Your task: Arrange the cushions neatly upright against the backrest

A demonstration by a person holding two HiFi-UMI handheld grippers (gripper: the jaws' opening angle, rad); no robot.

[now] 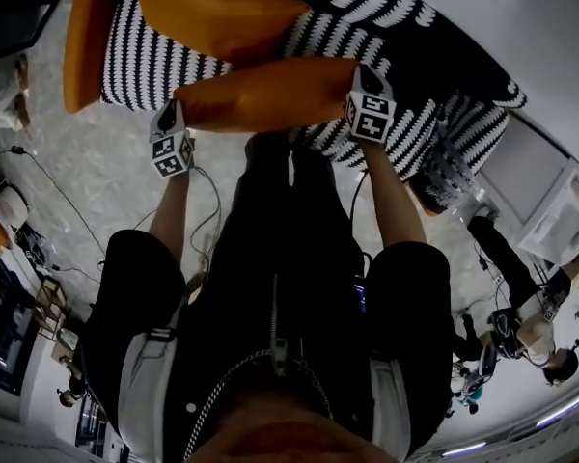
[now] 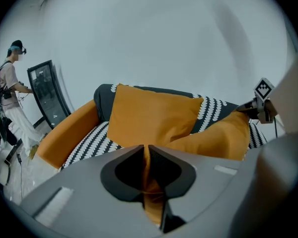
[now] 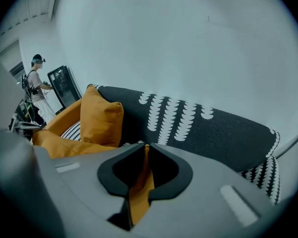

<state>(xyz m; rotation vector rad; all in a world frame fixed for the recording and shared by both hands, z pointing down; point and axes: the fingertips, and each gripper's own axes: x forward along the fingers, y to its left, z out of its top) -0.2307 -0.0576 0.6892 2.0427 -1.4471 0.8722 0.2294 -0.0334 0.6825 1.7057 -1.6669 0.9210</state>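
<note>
An orange cushion (image 1: 265, 93) hangs lengthwise between my two grippers, above the black-and-white patterned sofa seat (image 1: 154, 66). My left gripper (image 1: 179, 112) is shut on the cushion's left edge, with orange fabric pinched between its jaws (image 2: 145, 152). At the other end, my right gripper (image 1: 359, 75) is shut on the cushion's right edge, and a fold of fabric (image 3: 141, 187) shows between its jaws (image 3: 145, 150). A second orange cushion (image 1: 217, 8) (image 2: 149, 118) (image 3: 100, 120) stands upright against the dark backrest (image 3: 213, 128).
An orange armrest (image 1: 82, 37) closes the sofa's left end. Cables (image 1: 48, 191) trail over the pale floor by my left leg. A person (image 2: 10, 83) stands beside a black-framed cabinet (image 2: 47, 93) far left. More people and gear (image 1: 521, 326) are at my right.
</note>
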